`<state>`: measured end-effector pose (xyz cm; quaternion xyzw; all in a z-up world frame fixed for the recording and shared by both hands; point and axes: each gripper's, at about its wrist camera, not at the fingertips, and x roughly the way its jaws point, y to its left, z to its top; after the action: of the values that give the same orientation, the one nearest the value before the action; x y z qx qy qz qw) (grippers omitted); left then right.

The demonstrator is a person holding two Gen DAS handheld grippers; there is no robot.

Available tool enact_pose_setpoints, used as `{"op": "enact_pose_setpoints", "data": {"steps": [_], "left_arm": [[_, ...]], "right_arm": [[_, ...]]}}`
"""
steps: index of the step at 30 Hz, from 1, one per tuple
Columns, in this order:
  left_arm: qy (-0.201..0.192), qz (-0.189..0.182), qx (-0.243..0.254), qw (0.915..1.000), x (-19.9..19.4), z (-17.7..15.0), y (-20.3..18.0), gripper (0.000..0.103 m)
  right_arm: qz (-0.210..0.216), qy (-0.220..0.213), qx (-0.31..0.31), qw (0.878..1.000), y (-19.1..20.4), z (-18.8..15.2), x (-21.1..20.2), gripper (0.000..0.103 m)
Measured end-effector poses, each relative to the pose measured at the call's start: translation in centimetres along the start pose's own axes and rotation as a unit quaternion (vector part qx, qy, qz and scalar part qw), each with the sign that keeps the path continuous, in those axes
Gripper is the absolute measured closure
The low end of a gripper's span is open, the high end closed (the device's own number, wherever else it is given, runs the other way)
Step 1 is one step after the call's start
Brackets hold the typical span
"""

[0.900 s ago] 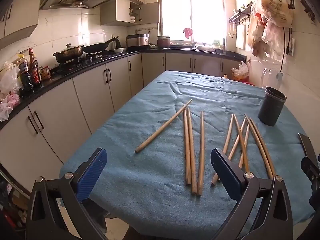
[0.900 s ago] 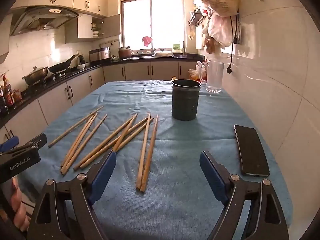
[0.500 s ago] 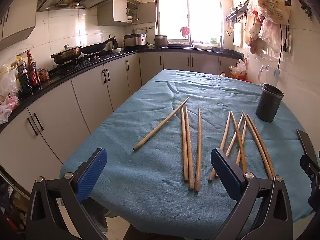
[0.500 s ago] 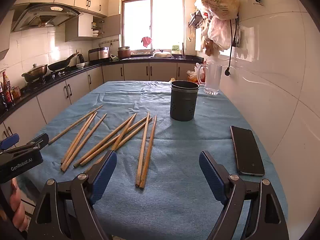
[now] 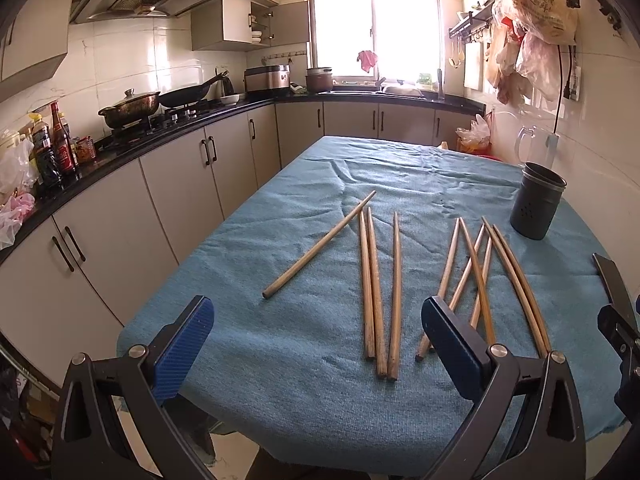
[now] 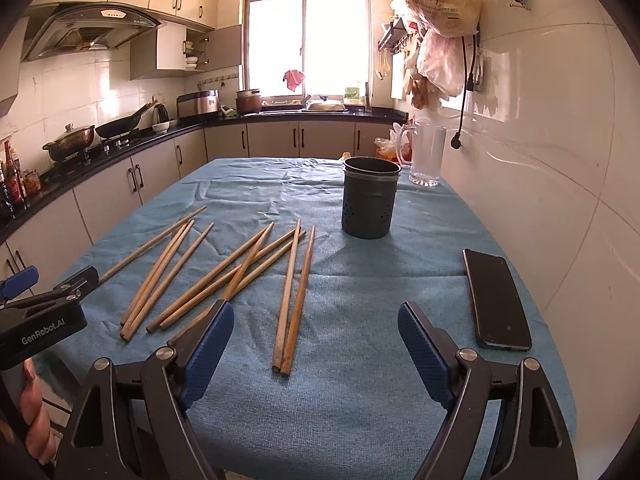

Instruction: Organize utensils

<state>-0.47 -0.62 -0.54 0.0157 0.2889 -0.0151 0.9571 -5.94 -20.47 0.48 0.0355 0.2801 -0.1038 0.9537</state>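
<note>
Several long wooden chopsticks (image 5: 374,292) (image 6: 294,292) lie scattered on the blue tablecloth (image 5: 304,380) (image 6: 360,400). A dark perforated utensil holder (image 5: 538,206) (image 6: 370,198) stands upright and looks empty, beyond the chopsticks on the right. My left gripper (image 5: 318,344) hovers open over the near table edge, nothing between its blue pads. My right gripper (image 6: 316,348) is open too, just short of a pair of chopsticks, holding nothing. The left gripper's body (image 6: 40,312) and a person's hand (image 6: 36,416) show at the left edge of the right wrist view.
A black phone (image 6: 498,300) lies flat on the cloth near the right wall. A clear glass jug (image 6: 428,156) stands behind the holder. Kitchen cabinets and a counter (image 5: 120,144) with pots and bottles run along the left. Bags hang on the tiled right wall (image 6: 540,140).
Both views have shifted slightly, as if the grippers drew back and rose a little. The chopsticks and holder have not moved, and both grippers stay open.
</note>
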Motion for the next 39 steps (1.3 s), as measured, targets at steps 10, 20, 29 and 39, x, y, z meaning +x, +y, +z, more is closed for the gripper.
{"op": "enact_pose_setpoints", "data": {"steps": [10, 20, 29, 39], "left_arm": [[-0.015, -0.007, -0.007, 0.9998, -0.2, -0.1, -0.2, 0.0], [-0.006, 0.0, 0.006, 1.0, 0.2, -0.3, -0.3, 0.0], [-0.01, -0.001, 0.022, 0.9997, 1.0, -0.1, -0.1, 0.0], [0.04, -0.035, 0.037, 0.9979, 3.3, 2.7, 1.9, 0.013]], "right_arm": [[0.0, 0.001, 0.003, 1.0, 0.0, -0.1, 0.0, 0.017], [0.0, 0.007, 0.004, 1.0, -0.1, -0.2, 0.4, 0.017], [0.004, 0.017, 0.004, 1.0, 0.0, -0.3, 1.1, 0.019], [0.099, 0.112, 0.008, 0.989, -1.5, 2.0, 4.8, 0.056]]}}
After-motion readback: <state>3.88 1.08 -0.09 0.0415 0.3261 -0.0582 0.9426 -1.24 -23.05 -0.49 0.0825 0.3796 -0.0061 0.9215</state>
